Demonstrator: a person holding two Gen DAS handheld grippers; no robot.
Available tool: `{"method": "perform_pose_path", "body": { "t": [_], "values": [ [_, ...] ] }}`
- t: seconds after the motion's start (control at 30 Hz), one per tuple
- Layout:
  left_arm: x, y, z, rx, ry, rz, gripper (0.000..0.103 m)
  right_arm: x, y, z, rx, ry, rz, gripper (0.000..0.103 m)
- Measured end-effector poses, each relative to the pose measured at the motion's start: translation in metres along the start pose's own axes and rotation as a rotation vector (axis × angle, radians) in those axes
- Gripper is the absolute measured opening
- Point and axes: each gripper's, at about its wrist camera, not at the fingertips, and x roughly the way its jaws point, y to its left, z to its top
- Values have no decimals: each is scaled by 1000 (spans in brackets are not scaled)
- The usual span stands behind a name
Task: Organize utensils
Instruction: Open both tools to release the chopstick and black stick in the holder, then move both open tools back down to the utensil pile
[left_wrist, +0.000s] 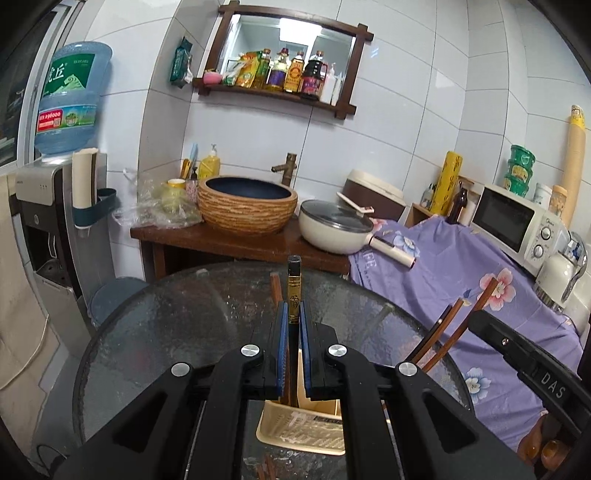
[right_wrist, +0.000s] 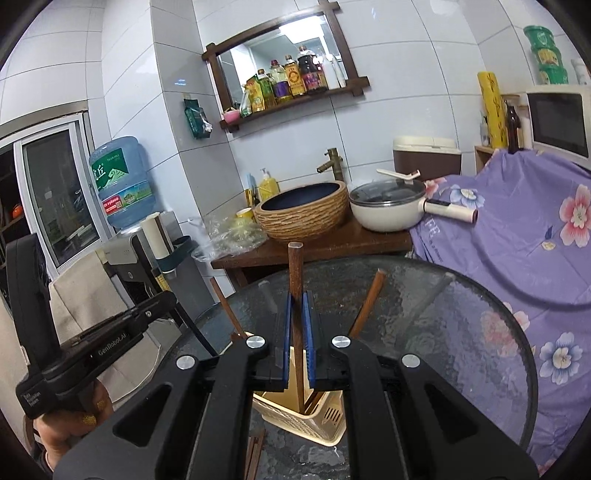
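My left gripper (left_wrist: 293, 306) is shut on a black chopstick with a gold band (left_wrist: 294, 284). The chopstick stands upright and its lower end reaches down into a cream slotted utensil holder (left_wrist: 295, 435) on the round glass table (left_wrist: 184, 314). My right gripper (right_wrist: 298, 297) is shut on a brown wooden chopstick (right_wrist: 295, 266), which also runs down into the holder (right_wrist: 317, 421). Other brown chopsticks (right_wrist: 369, 302) lean out of the holder. Some loose chopsticks (right_wrist: 255, 454) lie on the glass in front of it.
Behind the table a wooden counter (left_wrist: 229, 240) carries a woven basin (left_wrist: 247, 203) and a cream pan with a lid (left_wrist: 332, 229). A purple floral cloth (left_wrist: 461, 280) covers furniture on the right, with a microwave (left_wrist: 513, 221) above. A water dispenser (left_wrist: 48, 206) stands on the left.
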Motion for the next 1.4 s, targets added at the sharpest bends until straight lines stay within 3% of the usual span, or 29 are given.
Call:
{"method": "perform_pose_path", "body": {
  "t": [0.27,0.53,0.6,0.63,0.7,0.73,0.77,0.83,0.93,1.4],
  "values": [
    [16,7,-17,-13,65,-11,6,11,-11,-13,24,48,-10,7],
    [23,10,-28,-17,104,-29,6,11,-15,-16,10,37,-21,7],
    [22,11,-29,-16,100,-32,9,10,-15,-18,-6,38,-29,14],
    [20,10,-30,-7,98,-27,14,10,-15,-20,-15,36,-34,21],
    [17,10,-32,2,90,-29,31,5,-15,-25,-25,17,-42,64],
    [13,11,-34,0,80,-36,45,1,-15,-28,-30,-8,-51,65],
    [10,12,-35,-2,71,-36,51,-3,-15,-30,-39,-25,-59,64],
    [2,14,-40,6,50,-26,55,-9,-12,-36,-79,-35,-71,64],
    [-5,16,-51,18,45,-11,70,-18,-10,-51,-118,-34,-75,65],
    [-9,35,-137,63,191,40,87,-7,-6,-153,-158,201,-50,65]
  ]
}}
